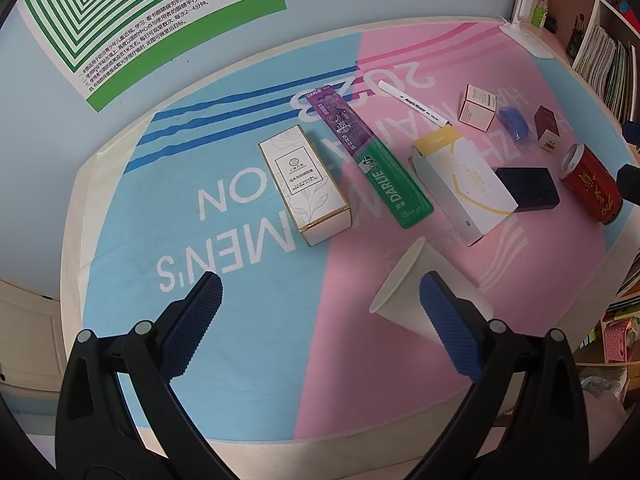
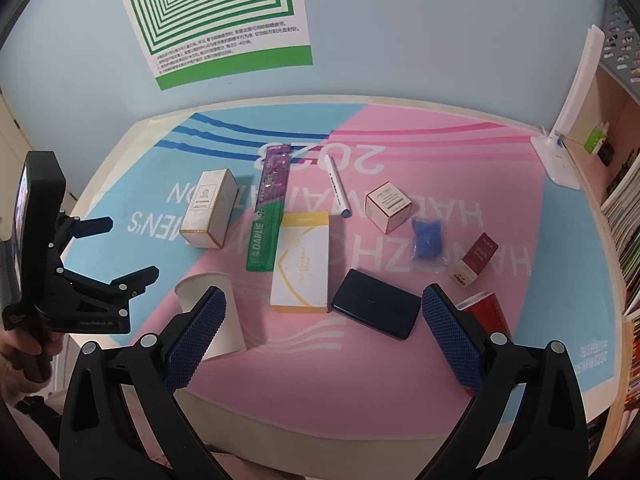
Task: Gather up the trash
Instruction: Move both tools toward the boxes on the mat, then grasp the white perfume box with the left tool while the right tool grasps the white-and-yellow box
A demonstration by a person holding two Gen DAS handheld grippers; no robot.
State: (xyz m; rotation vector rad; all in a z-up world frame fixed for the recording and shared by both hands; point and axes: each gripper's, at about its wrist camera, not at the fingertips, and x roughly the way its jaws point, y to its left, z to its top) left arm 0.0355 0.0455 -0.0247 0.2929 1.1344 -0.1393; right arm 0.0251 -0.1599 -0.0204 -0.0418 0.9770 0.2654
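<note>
A white paper cup (image 1: 404,280) (image 2: 208,300) lies on its side near the mat's front edge. My left gripper (image 1: 320,292) is open just in front of it, and the right fingertip (image 1: 440,304) overlaps the cup. Farther back lie a white gold-trimmed box (image 1: 304,184), a Darlie toothbrush pack (image 1: 372,156), a white-and-yellow box (image 1: 464,184), a navy case (image 1: 528,188) and a red can (image 1: 592,184) on its side. My right gripper (image 2: 324,312) is open and empty, hovering before the navy case (image 2: 376,308); the red can (image 2: 484,308) sits partly behind its right finger.
A marker (image 2: 338,186), a small pink-edged box (image 2: 389,206), a crumpled blue wrapper (image 2: 428,238) and a maroon box (image 2: 476,258) lie farther back on the pink-and-blue mat (image 2: 400,380). A white desk lamp (image 2: 560,160) stands back right beside bookshelves. A green poster hangs on the wall.
</note>
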